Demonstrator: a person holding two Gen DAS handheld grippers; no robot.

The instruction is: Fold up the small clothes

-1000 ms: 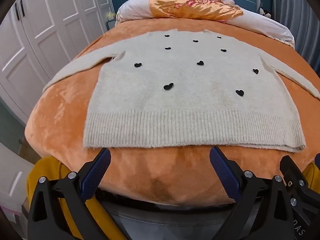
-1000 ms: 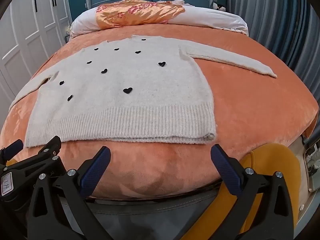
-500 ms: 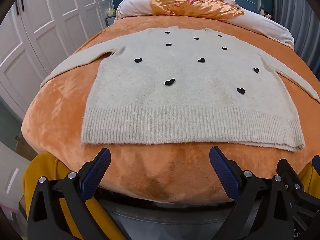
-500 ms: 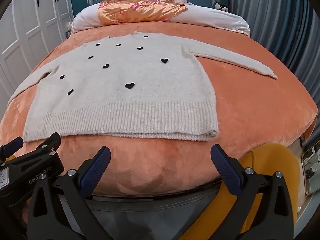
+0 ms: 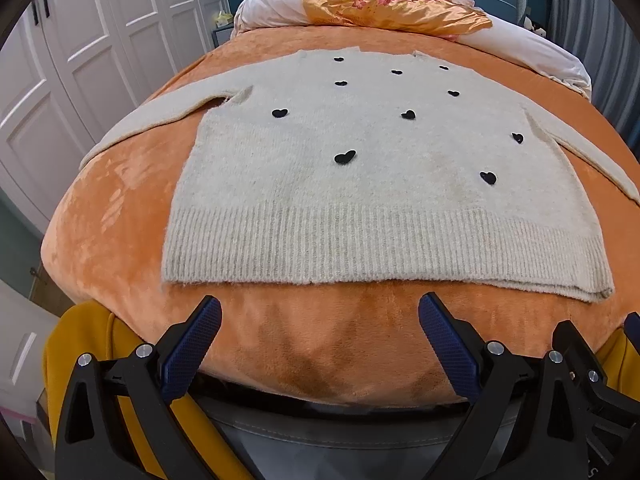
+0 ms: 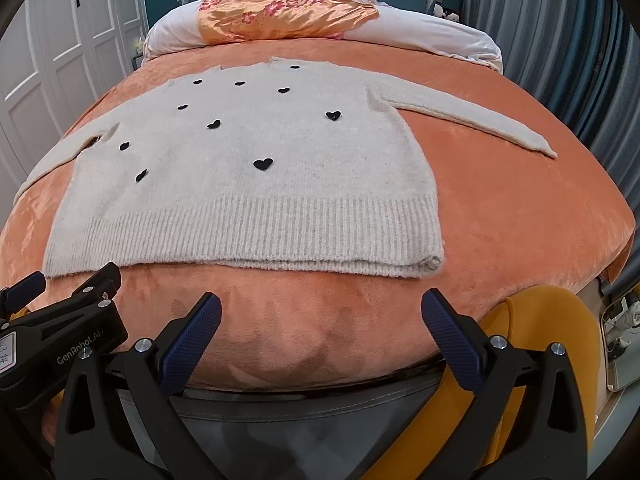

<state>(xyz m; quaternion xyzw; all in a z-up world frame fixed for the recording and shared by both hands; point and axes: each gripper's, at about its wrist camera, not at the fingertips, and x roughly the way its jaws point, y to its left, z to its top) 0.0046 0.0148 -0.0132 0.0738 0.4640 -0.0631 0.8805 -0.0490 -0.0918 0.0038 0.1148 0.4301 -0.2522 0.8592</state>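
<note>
Sweater (image 5: pixel 360 184), cream knit with small black hearts, lies flat and face up on the orange blanket (image 5: pixel 320 340) of the bed, ribbed hem toward the near edge, neckline toward the far end. Both sleeves spread out: one runs off to the left, the other (image 6: pixel 472 120) angles out to the right, lying straight on the blanket.

Left claw (image 5: pixel 320 312) is held low at the near edge of the bed, level, pointing across the bed at the hem; blue-padded fingers (image 5: pixel 192 344) spread wide, released, grasping nothing, just short of the hem and not touching it.

Right claw (image 6: pixel 320 312) sits in the same pose beside it to the right, also released and empty, short of the hem's right corner (image 6: pixel 428 260). From the right wrist view the left claw's body shows at lower left.

Pillow (image 6: pixel 420 32) with an orange floral cover (image 6: pixel 280 12) lies at the far end.
</note>
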